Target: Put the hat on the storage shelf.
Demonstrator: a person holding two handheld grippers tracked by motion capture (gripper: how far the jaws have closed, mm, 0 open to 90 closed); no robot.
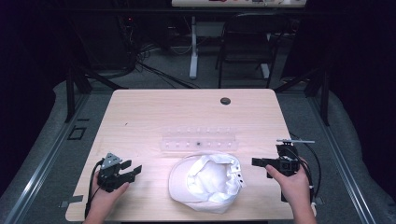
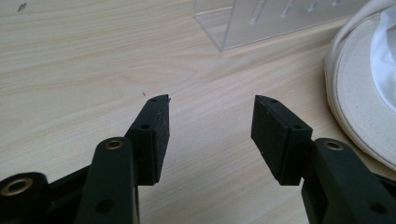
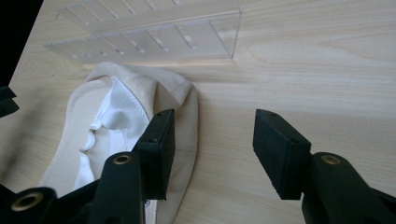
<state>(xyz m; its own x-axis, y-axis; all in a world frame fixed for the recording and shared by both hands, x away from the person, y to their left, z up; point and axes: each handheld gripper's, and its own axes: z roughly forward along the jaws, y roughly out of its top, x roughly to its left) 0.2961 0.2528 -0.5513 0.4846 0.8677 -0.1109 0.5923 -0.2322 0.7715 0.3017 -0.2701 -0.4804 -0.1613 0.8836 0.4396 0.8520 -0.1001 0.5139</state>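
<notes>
A cream cap point(image 1: 208, 182) lies upside down, white lining up, at the front middle of the wooden table point(image 1: 154, 112). Just behind it stands a clear slotted acrylic rack point(image 1: 200, 140). My left gripper point(image 1: 132, 168) rests left of the cap, jaws open and pointing toward it. In the left gripper view the gripper point(image 2: 210, 121) holds nothing over bare wood, with the cap's brim point(image 2: 359, 93) at the right. My right gripper point(image 1: 258, 162) sits right of the cap, open. In the right gripper view that gripper point(image 3: 212, 140) is empty, and its left jaw overlaps the cap's edge point(image 3: 126, 121).
A dark cable grommet point(image 1: 225, 101) sits at the table's far right. The rack point(image 3: 154, 32) lies ahead of the right gripper, and its near end point(image 2: 271, 23) shows ahead of the left one. A chair point(image 1: 247, 42) and floor cables lie beyond the table.
</notes>
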